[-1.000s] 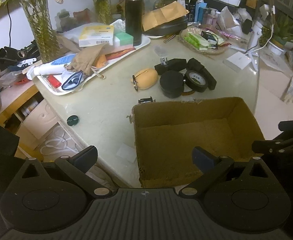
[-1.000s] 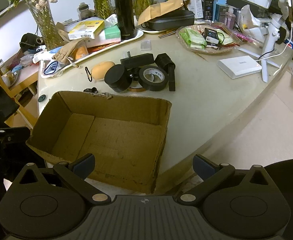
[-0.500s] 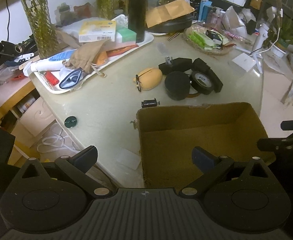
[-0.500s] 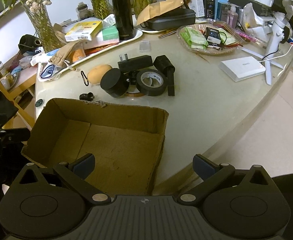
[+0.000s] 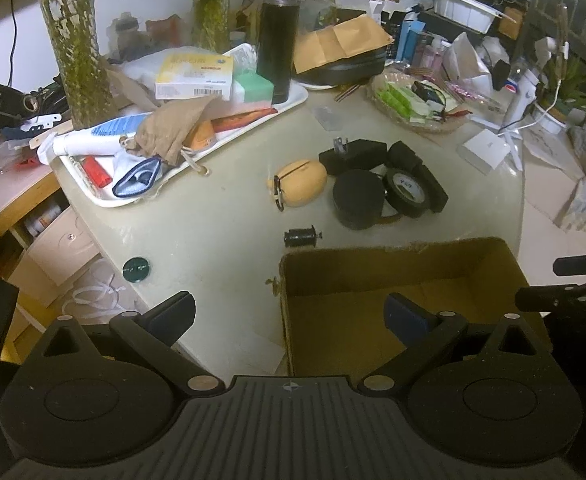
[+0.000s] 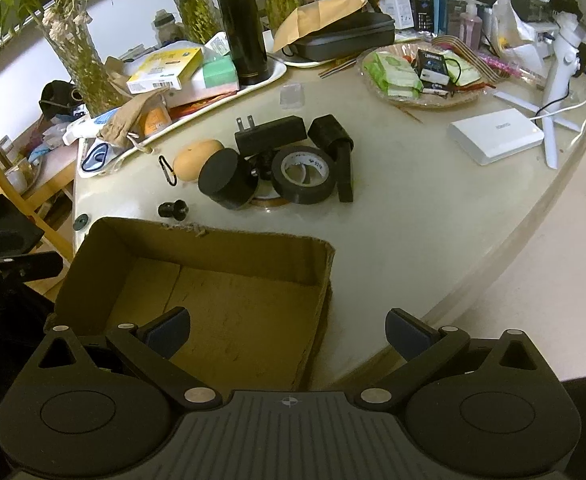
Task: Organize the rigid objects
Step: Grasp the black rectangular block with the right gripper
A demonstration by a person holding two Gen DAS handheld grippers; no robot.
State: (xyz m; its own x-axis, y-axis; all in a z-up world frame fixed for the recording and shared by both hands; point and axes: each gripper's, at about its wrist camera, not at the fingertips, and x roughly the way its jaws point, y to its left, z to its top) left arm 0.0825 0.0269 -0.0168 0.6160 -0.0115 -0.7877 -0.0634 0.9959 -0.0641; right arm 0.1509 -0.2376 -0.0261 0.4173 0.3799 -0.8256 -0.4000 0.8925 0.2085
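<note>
Both views have advanced toward the items since a second ago. Left hand-held gripper (image 5: pixel 289 314) and right hand-held gripper (image 6: pixel 289 330) are spread, empty. Box (image 6: pixel 221 240) stays empty; tape (image 6: pixel 303 175) waits on the worktop (image 6: pixel 413 208) beyond it.

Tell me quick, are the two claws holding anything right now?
Left claw: open, holding nothing, above the near edge of the cardboard box.
Right claw: open, holding nothing, also over the box.
</note>
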